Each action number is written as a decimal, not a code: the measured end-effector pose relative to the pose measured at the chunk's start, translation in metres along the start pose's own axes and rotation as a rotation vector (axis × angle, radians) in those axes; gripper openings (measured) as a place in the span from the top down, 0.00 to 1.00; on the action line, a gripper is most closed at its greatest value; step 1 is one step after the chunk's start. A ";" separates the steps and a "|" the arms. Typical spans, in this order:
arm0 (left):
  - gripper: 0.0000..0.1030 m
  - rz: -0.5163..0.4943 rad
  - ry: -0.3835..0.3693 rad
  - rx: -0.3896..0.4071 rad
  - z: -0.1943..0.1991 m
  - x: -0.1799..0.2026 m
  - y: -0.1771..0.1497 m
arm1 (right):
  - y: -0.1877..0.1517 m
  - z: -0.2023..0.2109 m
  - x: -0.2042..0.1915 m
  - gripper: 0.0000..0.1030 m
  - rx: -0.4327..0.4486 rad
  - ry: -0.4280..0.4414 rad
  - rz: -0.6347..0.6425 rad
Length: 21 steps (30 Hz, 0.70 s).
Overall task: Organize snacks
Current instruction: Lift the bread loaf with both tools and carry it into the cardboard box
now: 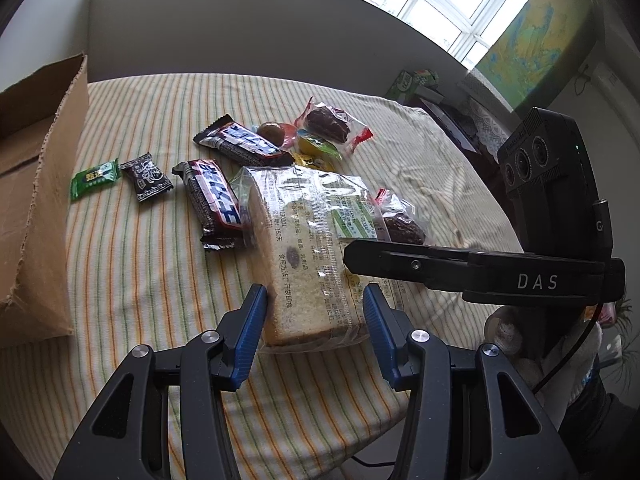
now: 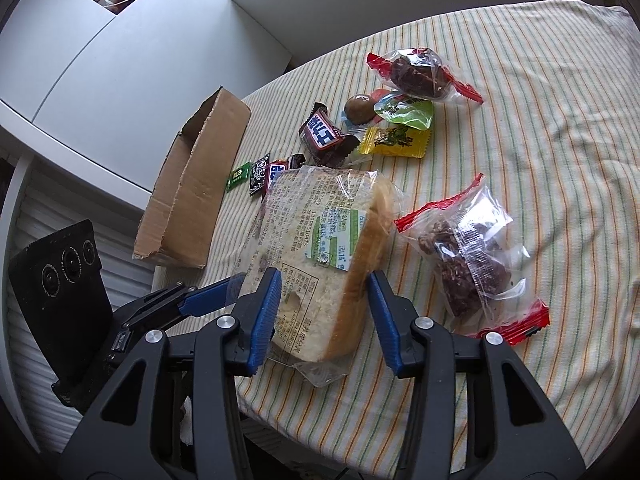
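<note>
A wrapped slab of sliced bread (image 1: 304,248) (image 2: 320,240) lies near the table's front edge. My left gripper (image 1: 316,312) is open, its blue pads either side of the bread's near end. My right gripper (image 2: 324,300) is open too, straddling the same bread from the other side; it shows in the left wrist view (image 1: 460,268). Two dark chocolate bars (image 1: 214,200) (image 1: 240,142), a green candy (image 1: 95,178), a black candy (image 1: 147,176), jelly cups (image 2: 404,110) and two clear bags of dark cakes (image 2: 468,256) (image 2: 420,72) lie scattered.
An open cardboard box (image 1: 36,184) (image 2: 192,196) stands at the table's left side. The striped tablecloth (image 1: 132,280) hangs over the front edge. A white cabinet (image 2: 120,60) is behind the box. A window and a map (image 1: 528,36) are at the back right.
</note>
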<state>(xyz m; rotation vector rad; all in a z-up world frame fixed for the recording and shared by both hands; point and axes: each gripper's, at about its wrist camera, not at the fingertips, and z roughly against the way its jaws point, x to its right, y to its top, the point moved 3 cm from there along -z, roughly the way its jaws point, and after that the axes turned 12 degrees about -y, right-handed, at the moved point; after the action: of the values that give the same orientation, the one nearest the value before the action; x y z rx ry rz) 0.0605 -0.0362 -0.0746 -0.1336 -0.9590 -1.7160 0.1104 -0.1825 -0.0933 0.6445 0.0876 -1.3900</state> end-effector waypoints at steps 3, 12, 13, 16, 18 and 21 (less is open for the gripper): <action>0.53 0.003 0.002 0.011 0.002 0.001 0.001 | -0.001 0.002 -0.003 0.56 0.003 -0.004 0.012; 0.53 -0.025 0.005 0.070 0.021 0.010 0.007 | 0.003 0.020 -0.025 0.57 0.056 -0.017 0.060; 0.53 -0.029 0.007 0.082 0.025 0.011 0.008 | 0.005 0.022 -0.029 0.57 0.062 -0.013 0.068; 0.53 -0.043 0.022 0.122 0.039 0.012 0.012 | 0.013 0.027 -0.045 0.57 0.076 -0.007 0.103; 0.53 -0.047 0.034 0.147 0.050 0.010 0.014 | 0.018 0.028 -0.057 0.57 0.085 -0.004 0.127; 0.53 -0.035 0.050 0.179 0.066 0.003 0.018 | 0.025 0.026 -0.076 0.57 0.092 0.006 0.157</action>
<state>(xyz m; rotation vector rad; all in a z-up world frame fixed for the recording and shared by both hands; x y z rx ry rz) 0.0503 0.0034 -0.0204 0.0438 -1.0778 -1.6489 0.1101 -0.1270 -0.0303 0.7170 -0.0218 -1.2459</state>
